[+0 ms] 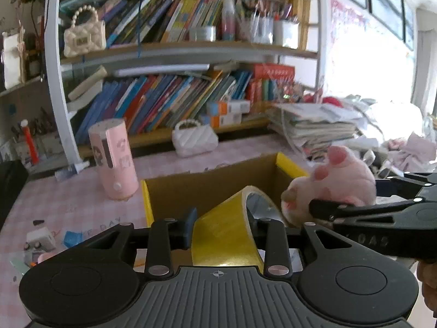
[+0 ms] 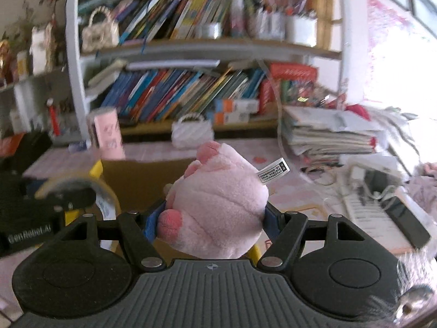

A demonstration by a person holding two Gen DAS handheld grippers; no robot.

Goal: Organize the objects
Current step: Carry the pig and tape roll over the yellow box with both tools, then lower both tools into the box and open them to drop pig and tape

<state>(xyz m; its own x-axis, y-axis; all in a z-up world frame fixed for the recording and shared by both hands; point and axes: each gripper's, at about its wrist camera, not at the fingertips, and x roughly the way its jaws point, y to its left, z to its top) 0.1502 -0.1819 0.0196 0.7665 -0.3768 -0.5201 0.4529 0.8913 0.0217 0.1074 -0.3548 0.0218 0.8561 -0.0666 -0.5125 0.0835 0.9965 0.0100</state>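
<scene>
Yellow tape, a wide roll [image 1: 226, 229], fills the middle of the left wrist view, clenched between the two jaws of the left gripper [image 1: 222, 228], which press on its flat sides. The roll stands on edge, its open ring facing up and to the right, its band running from near the camera away toward a cardboard box [image 1: 207, 188] with yellow flaps that sits open on a pink checked table [image 1: 68, 205]. Held this way, just at the box's near wall, the roll seems meant to go in. At the right, the right gripper [image 1: 306, 207] reaches in from the side with a pink plush paw [image 1: 333, 180], which hangs beside the box's right flap. A pink cylinder [image 1: 116, 158] stands upright to the left of the box, and a bookshelf [image 1: 177, 54] rises behind. In the right wrist view, the plush paw [image 2: 218, 205] bulges between the right gripper's [image 2: 215, 218] blue pads [image 2: 151, 224], which squeeze its sides, so the jaws sit fairly wide yet hold firmly. The paw's toes point up and away toward the box [image 2: 136, 175], its white label [image 2: 274, 172] sticking out to the right. The tape [image 2: 79, 183] shows blurred at the left, over the box's near corner.
</scene>
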